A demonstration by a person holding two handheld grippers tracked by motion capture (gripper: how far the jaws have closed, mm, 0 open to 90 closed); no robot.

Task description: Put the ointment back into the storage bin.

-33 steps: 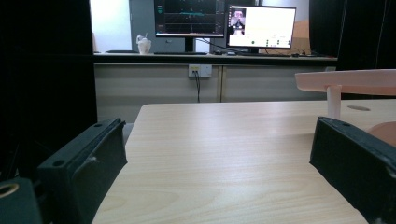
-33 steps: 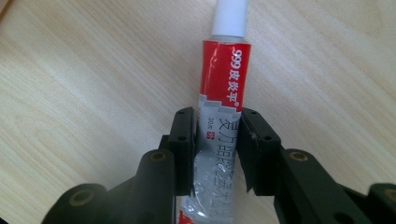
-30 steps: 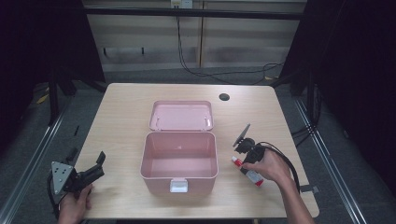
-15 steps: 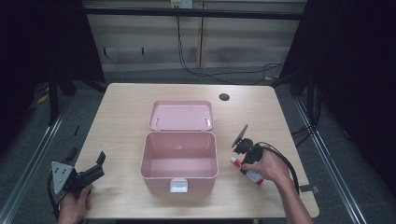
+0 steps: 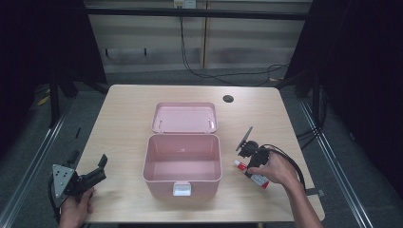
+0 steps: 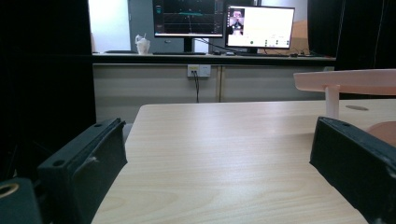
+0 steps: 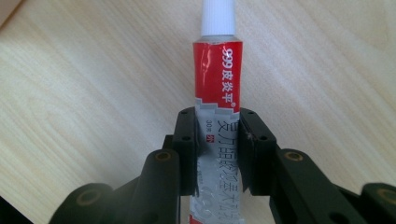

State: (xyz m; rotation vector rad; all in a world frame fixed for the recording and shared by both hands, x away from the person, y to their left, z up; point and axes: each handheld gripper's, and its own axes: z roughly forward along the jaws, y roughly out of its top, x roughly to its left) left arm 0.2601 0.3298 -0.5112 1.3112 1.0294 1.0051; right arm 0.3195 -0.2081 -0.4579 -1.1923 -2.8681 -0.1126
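I'm closing the right hand-held gripper [image 7: 217, 154] on the ointment tube [image 7: 218, 93], jaws pinching the tube's flat silver body from both sides, about midway along it; the red band and white cap [image 7: 218, 18] are sticking out ahead of the jaws. In the high view the tube [image 5: 252, 175] is lying on the tabletop [image 5: 123, 123] just right of the open pink box [image 5: 183, 164], and the right hand-held gripper [image 5: 251, 159] is sitting right over it, so the tube is looking still down on the wood rather than lifted, though I can't tell for sure. Key relation: the tube's long axis is running in line with the jaws, cap end pointing toward the box's right wall, box lying to the gripper's left and close by. So I'm judging the next move as a lift and a short carry left over the rim. Left hand-held gripper [image 5: 95, 173] is idling near the tabletop's front left corner, jaws spread wide on nothing, farther from the tube than the right one. Box lid [image 5: 184, 117] is hinged back, interior looking bare.
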